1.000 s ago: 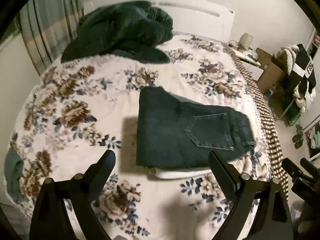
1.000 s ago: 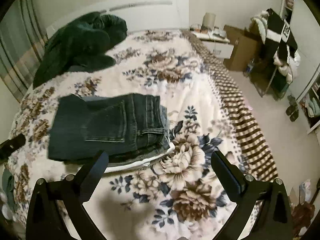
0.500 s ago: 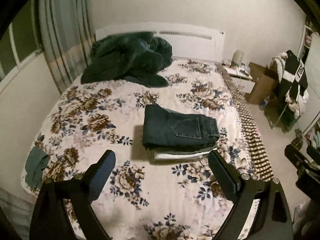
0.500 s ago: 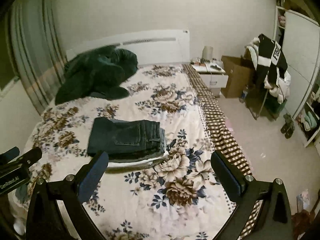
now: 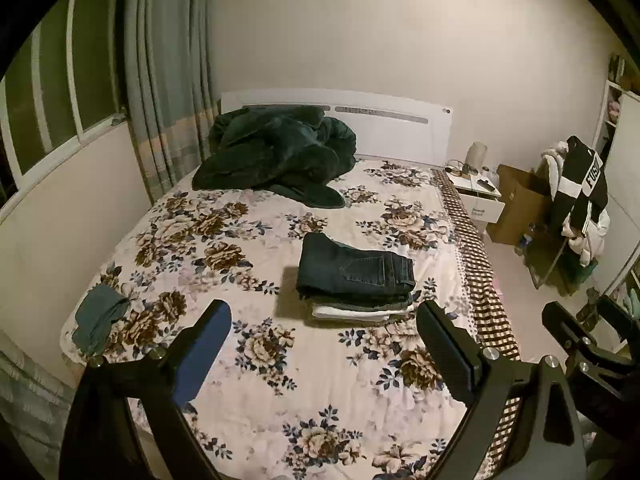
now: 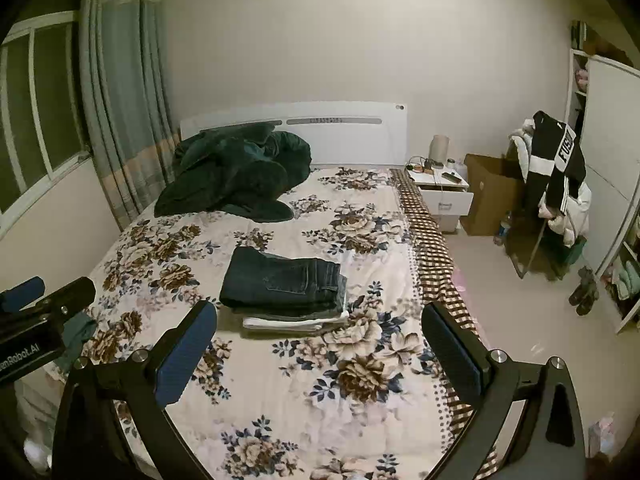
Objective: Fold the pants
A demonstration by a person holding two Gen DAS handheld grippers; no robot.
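Dark blue jeans (image 5: pixel 354 270) lie folded on top of a small stack of folded clothes on the floral bedspread (image 5: pixel 256 376); they also show in the right wrist view (image 6: pixel 282 282). My left gripper (image 5: pixel 324 338) is open and empty, held back well short of the stack. My right gripper (image 6: pixel 320 338) is open and empty too, also far back from the stack. The right gripper shows at the right edge of the left wrist view (image 5: pixel 580 340), and the left gripper at the left edge of the right wrist view (image 6: pixel 44 316).
A dark green blanket (image 5: pixel 276 152) is heaped by the white headboard. A teal cloth (image 5: pixel 98 316) lies at the bed's left edge. A nightstand (image 6: pixel 444 188), a cardboard box (image 6: pixel 486 192) and a chair with clothes (image 6: pixel 556 184) stand right of the bed.
Both grippers have pulled far back from the folded jeans, so the whole bed and room now show. The jeans stay on the stack.
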